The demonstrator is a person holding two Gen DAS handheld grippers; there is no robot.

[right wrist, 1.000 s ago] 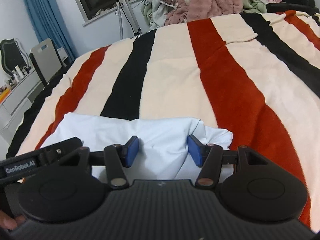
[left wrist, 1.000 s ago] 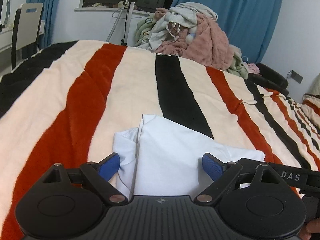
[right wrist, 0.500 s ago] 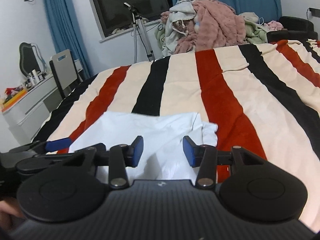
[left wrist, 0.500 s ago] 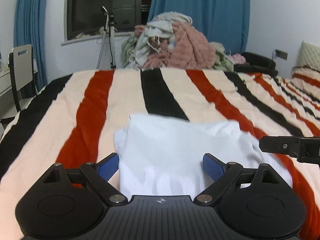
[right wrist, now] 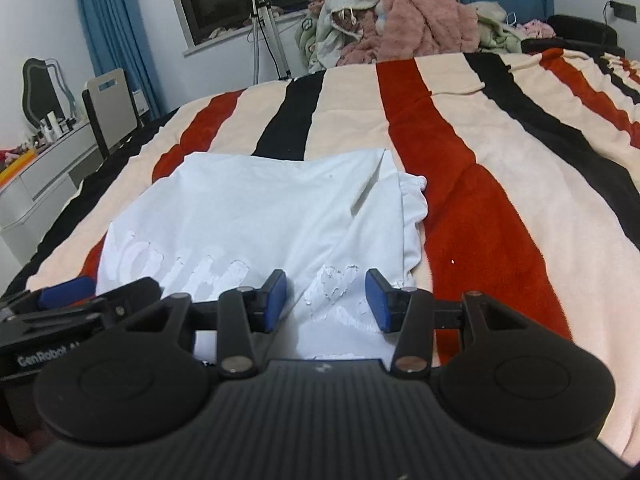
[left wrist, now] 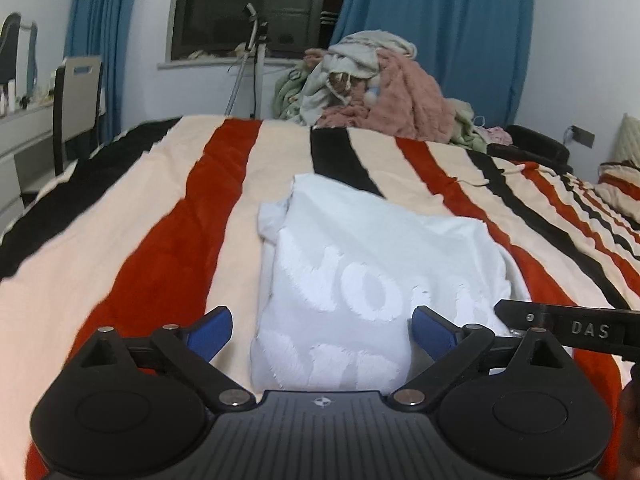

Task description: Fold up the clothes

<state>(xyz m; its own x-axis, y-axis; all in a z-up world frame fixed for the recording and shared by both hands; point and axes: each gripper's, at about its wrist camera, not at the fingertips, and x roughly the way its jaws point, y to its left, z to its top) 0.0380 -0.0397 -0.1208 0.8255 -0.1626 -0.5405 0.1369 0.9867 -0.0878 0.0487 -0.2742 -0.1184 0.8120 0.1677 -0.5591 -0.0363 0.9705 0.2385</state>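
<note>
A white T-shirt (left wrist: 360,264) with raised white lettering lies partly folded on the striped bed; it also shows in the right wrist view (right wrist: 256,216). My left gripper (left wrist: 322,330) is open, its blue pads straddling the shirt's near edge just above it. My right gripper (right wrist: 326,300) is open over the shirt's near right part, holding nothing. The right gripper's side shows at the right edge of the left wrist view (left wrist: 568,326), and the left gripper's blue pad at the left of the right wrist view (right wrist: 66,296).
The bed carries a red, black and cream striped blanket (left wrist: 168,208). A heap of clothes (left wrist: 372,88) lies at its far end. A tripod (left wrist: 250,64), a chair (left wrist: 78,92) and a dresser stand to the left. Blue curtains hang behind.
Both grippers have lifted and pulled back from the shirt. The shirt's lettered face now shows near me, where a plain white surface showed one second ago.
</note>
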